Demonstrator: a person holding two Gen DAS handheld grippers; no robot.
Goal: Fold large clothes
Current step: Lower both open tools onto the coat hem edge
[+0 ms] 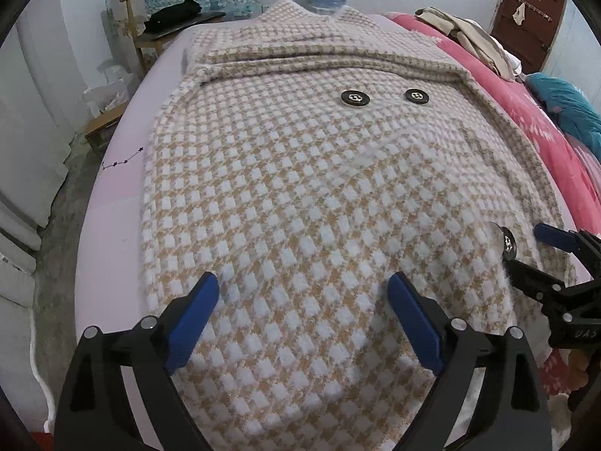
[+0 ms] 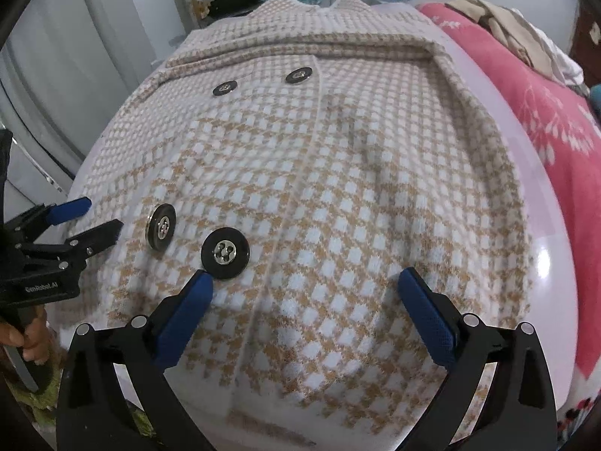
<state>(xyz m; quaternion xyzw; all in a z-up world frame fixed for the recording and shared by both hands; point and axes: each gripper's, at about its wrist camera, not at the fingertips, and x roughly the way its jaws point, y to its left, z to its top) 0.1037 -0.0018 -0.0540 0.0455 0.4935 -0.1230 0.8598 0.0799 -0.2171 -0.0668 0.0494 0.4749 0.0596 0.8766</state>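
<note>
- The cream-and-tan houndstooth wool coat [image 1: 300, 188] lies spread flat on a pale lilac mattress sheet [image 1: 116, 203], directly ahead of and under both claws, its collar at the far end and its hem edge nearest them.
- The left gripper [image 1: 304, 308] stands with its blue-padded fingers [image 1: 195, 315] spread wide above the near part of the coat; nothing is between the pads, and whether the tips touch the cloth cannot be told.
- The right gripper [image 2: 306, 308] is likewise spread wide and empty, just above the coat's near right part.
- A large black round button with a metal centre [image 2: 225, 253] lies right at the tip of the right claw's left finger; a second like it [image 2: 162, 227] lies just beyond, between the two claws.
- Risk: closing here, that finger could land on the button, so the pad slips off the hard disc and the pinch misses the cloth.
- Risk: the wool looks thick and layered; a shallow pinch may catch only the top layer, so the fold drags crooked.
- Risk: uneven pulls from the two claws would skew the hem.
- To the right of the claws a pink flowered blanket [image 2: 544, 112] lies beside the sheet; a swung edge could snag it.
</note>
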